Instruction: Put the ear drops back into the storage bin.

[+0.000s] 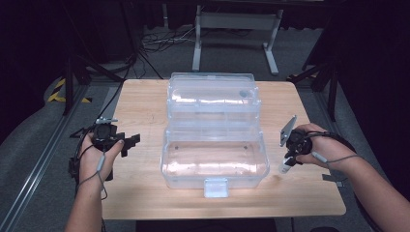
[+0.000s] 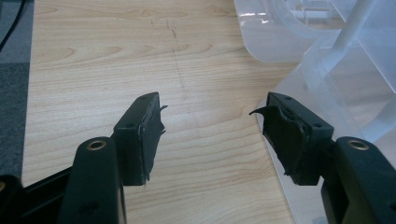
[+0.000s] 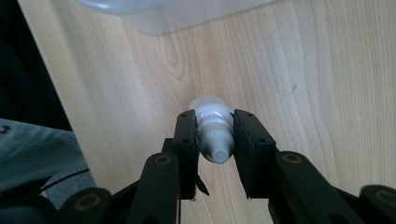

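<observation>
Right now, from the high view, the person's right tongs (image 1: 288, 162) are gripping a small white bottle (image 1: 285, 167) just right of the open clear plastic box (image 1: 215, 159), which is sitting mid-counter (image 1: 140, 193) with its lid (image 1: 211, 94) standing back on the far side. The left tongs (image 1: 130, 141) are waiting at the left, near the box, carrying nothing.

Looking along the left tongs, their jaws are standing wide apart over bare wood, with the box's clear wall (image 2: 327, 79) rising at the right.

Looking along the right tongs (image 3: 215, 147), the jaws are pressing on the bottle (image 3: 212, 126) from both sides, its cap end pointing back at the camera, and a corner of the box (image 3: 159, 14) is showing beyond.

I'd say the pick-up is under way; next comes carrying the bottle leftward over the near-right rim and lowering it into the tub. That rim is the obstacle, and the front latch (image 1: 215, 187) is jutting out nearby.
</observation>
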Available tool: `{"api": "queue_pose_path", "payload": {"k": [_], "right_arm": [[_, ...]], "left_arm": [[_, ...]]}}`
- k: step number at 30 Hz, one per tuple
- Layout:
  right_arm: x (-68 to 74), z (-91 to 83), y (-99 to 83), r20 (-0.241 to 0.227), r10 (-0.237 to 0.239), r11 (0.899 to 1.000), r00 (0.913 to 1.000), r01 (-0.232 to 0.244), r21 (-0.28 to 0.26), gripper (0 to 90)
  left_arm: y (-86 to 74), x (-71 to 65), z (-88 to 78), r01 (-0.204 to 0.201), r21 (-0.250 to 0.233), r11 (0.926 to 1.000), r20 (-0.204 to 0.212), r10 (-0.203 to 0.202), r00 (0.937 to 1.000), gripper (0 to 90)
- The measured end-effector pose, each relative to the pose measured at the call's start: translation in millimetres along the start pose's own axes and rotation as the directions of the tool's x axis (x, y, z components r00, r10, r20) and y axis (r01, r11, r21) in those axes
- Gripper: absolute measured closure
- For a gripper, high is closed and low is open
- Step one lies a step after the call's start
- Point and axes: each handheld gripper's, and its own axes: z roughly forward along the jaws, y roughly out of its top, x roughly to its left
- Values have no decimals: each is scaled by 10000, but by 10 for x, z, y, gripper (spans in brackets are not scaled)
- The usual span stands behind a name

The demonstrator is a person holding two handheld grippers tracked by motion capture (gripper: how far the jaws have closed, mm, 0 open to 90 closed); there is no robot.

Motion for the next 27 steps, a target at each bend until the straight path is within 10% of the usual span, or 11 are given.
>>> {"api": "queue_pose_path", "payload": {"k": [27], "right_arm": [[156, -664, 296, 575, -221, 9997, 9981, 229, -131, 716]], "left_arm": [[23, -42, 11, -85, -10, 10000, 103, 85, 9999, 385]]}}
